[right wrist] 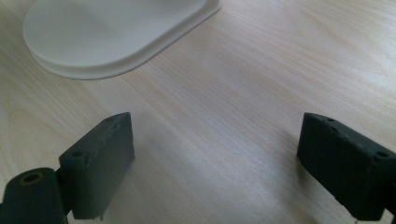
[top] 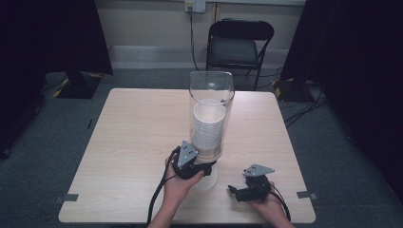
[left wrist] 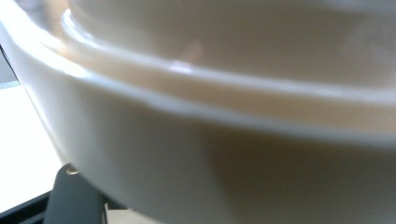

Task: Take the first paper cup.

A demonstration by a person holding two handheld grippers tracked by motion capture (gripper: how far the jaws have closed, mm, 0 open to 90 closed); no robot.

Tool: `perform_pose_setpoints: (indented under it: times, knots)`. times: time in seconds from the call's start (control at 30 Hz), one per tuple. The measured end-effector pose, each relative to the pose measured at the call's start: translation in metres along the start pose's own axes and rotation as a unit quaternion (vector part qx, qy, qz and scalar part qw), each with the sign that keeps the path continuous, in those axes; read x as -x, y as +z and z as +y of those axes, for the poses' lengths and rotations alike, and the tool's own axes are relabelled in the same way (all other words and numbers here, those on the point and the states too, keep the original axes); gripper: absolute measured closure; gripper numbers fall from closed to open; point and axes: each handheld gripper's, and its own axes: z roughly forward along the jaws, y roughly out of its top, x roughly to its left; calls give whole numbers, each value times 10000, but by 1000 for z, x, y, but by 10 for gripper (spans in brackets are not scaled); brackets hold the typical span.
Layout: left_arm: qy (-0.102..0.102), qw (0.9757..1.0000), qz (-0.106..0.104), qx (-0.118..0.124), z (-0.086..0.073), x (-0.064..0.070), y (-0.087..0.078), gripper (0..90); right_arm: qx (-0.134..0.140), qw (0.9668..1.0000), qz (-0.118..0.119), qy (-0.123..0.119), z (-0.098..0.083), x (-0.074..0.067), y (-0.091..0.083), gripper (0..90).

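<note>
Two grippers are at the near side of the table [top: 133,142]: your left gripper [top: 202,167] is pressed up against the base of the clear cup dispenser [top: 211,90], so close that you cannot tell how its jaws stand. Your right gripper [right wrist: 215,163] rests low to the right, jaws wide apart and holding nothing. The stack of white cups [top: 208,126] sits inside the tube, mid-table. No cup appears drawn out yet, so the work looks barely begun.
</note>
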Motion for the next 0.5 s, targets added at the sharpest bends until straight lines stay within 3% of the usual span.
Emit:
perform_pose_setpoints:
  times: [0.03, 0.07, 0.1, 0.13, 0.17, 0.37, 0.5]
  knots:
    - [61, 10000, -20, 20, 0, -1, 0, 206, 1, 10000, 0, 1, 0, 0, 0, 104]
    - [-50, 10000, -17, 71, 0, -1, 0, 152, -5, 10000, -8, 9, 0, 0, 0, 104]
    - [-15, 9999, -90, 119, 1, -2, 1, 196, 0, 10000, -1, 1, 0, 0, 0, 104]
    - [-15, 9999, -90, 119, 1, -2, 1, 321, 0, 10000, -1, 1, 0, 0, 0, 104]
    - [-25, 9998, -173, 61, 1, -1, 2, 330, 0, 10000, 0, -2, 0, 0, 0, 104]
    - [43, 9997, -78, 246, -5, 2, 3, 339, 1, 10000, -3, 0, 0, 0, 0, 104]
    - [24, 9999, -39, 142, -3, 3, 2, 343, 6, 10000, -6, 0, 0, 0, 0, 105]
